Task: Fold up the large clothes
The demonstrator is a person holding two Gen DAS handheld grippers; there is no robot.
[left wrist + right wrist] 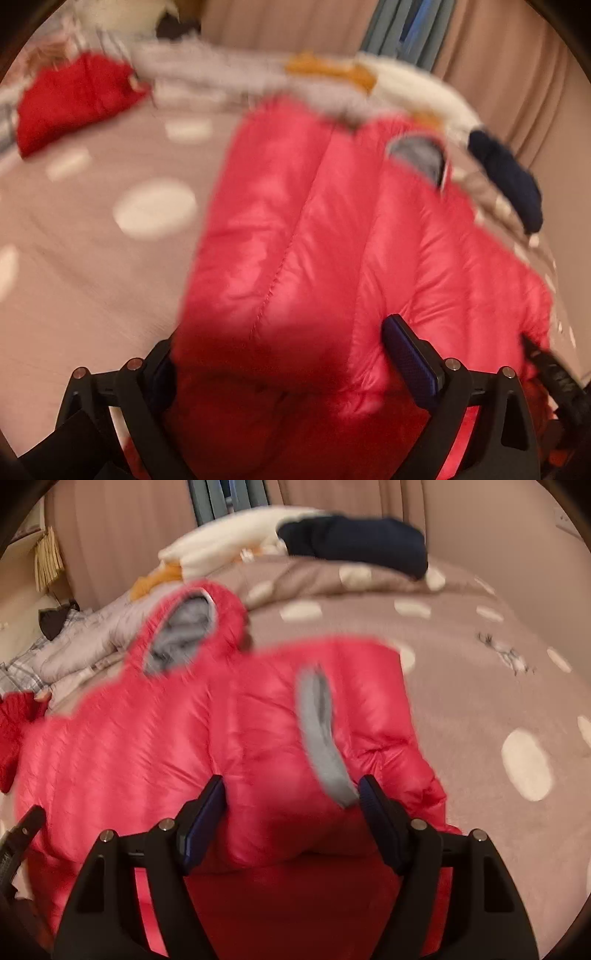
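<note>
One pink puffer jacket (177, 738); two grippers

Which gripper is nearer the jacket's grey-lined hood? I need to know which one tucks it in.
Probably the left, though it is close. The hood lies up and right of the left gripper; from the right gripper it lies further up and left, across the jacket.

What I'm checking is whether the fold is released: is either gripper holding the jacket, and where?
Right gripper: open, holding nothing, astride the red jacket's near edge. Left gripper: the jacket fills it; grip unclear.
</note>
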